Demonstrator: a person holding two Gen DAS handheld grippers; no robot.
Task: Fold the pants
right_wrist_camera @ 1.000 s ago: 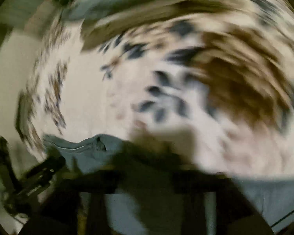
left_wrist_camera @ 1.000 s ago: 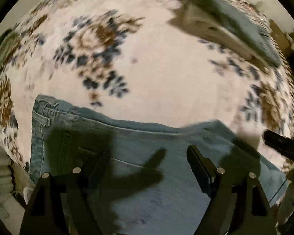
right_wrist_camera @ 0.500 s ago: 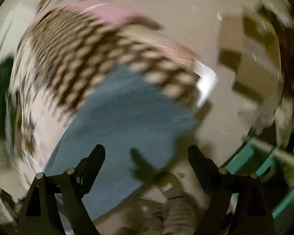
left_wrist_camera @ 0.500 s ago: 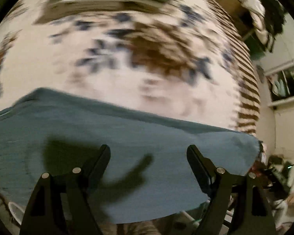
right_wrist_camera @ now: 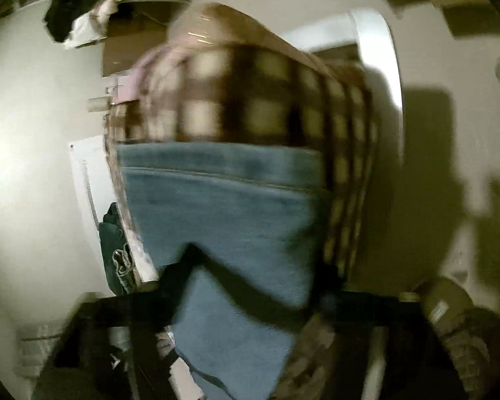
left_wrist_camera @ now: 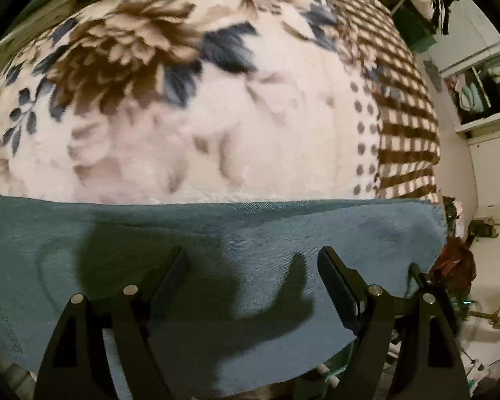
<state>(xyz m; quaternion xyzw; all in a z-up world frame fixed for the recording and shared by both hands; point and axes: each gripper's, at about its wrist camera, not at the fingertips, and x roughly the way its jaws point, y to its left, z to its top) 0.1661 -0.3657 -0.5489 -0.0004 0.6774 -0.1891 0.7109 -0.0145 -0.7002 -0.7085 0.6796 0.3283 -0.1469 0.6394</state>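
Blue denim pants (left_wrist_camera: 216, 243) lie flat across a bed covered by a floral blanket (left_wrist_camera: 200, 116). In the left wrist view the leg's hem end (left_wrist_camera: 430, 223) reaches the blanket's checked border and hangs over the near edge. My left gripper (left_wrist_camera: 250, 266) is open and empty, just above the denim. In the blurred right wrist view the pants (right_wrist_camera: 223, 200) hang over the bed's end. My right gripper (right_wrist_camera: 250, 283) hovers over them, its jaws spread and holding nothing.
The blanket's brown checked border (left_wrist_camera: 406, 106) marks the bed's right edge. Shelves with clothes (left_wrist_camera: 476, 90) stand beyond it. In the right wrist view there is pale floor (right_wrist_camera: 33, 166), a white frame (right_wrist_camera: 380, 50) and a shoe (right_wrist_camera: 456, 316) at lower right.
Both grippers have swung along the pants from the waistband end to the leg hem end at the bed's checked edge. Both stayed open and empty.
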